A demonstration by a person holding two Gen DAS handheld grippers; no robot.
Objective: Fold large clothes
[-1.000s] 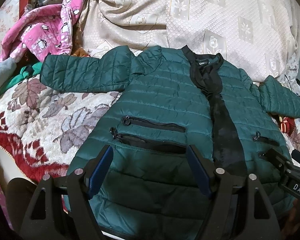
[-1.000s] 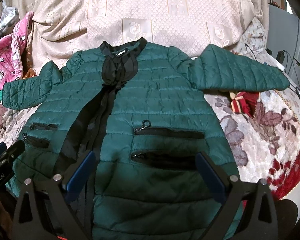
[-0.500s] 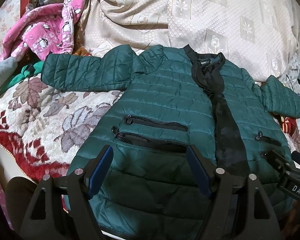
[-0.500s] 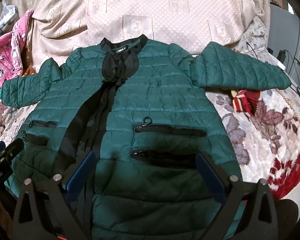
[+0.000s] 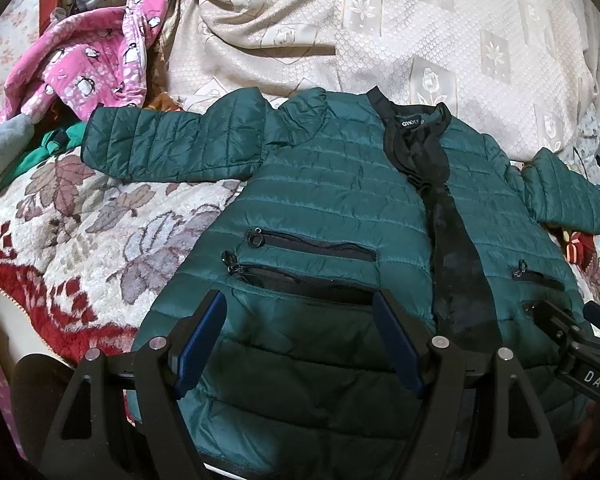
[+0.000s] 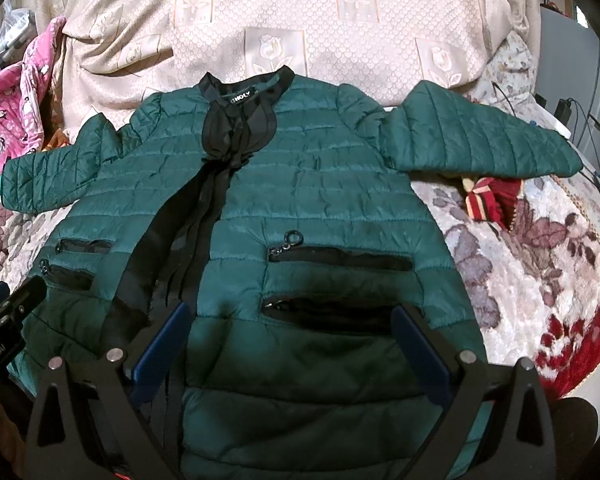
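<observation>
A dark green quilted jacket (image 5: pixel 340 200) with a black front band lies flat, front up, on the bed, both sleeves spread out sideways. It also shows in the right wrist view (image 6: pixel 320 200). My left gripper (image 5: pixel 300 312) is open and empty above the jacket's lower left panel, near the zip pockets. My right gripper (image 6: pixel 292 320) is open and empty above the lower right panel. The right sleeve (image 6: pixel 480 140) reaches toward the bed's right side; the left sleeve (image 5: pixel 172 144) reaches left.
A floral blanket (image 5: pixel 80 232) covers the bed. A beige embossed cover (image 5: pixel 420 32) lies behind the jacket. Pink penguin-print clothing (image 5: pixel 88 68) is piled at the far left. A red striped cloth (image 6: pixel 488 196) lies under the right sleeve. Cables (image 6: pixel 580 120) run at the far right.
Both views have drifted slightly, so the jacket sits a little lower in frame. The jacket itself has not moved and both grippers stay open.
</observation>
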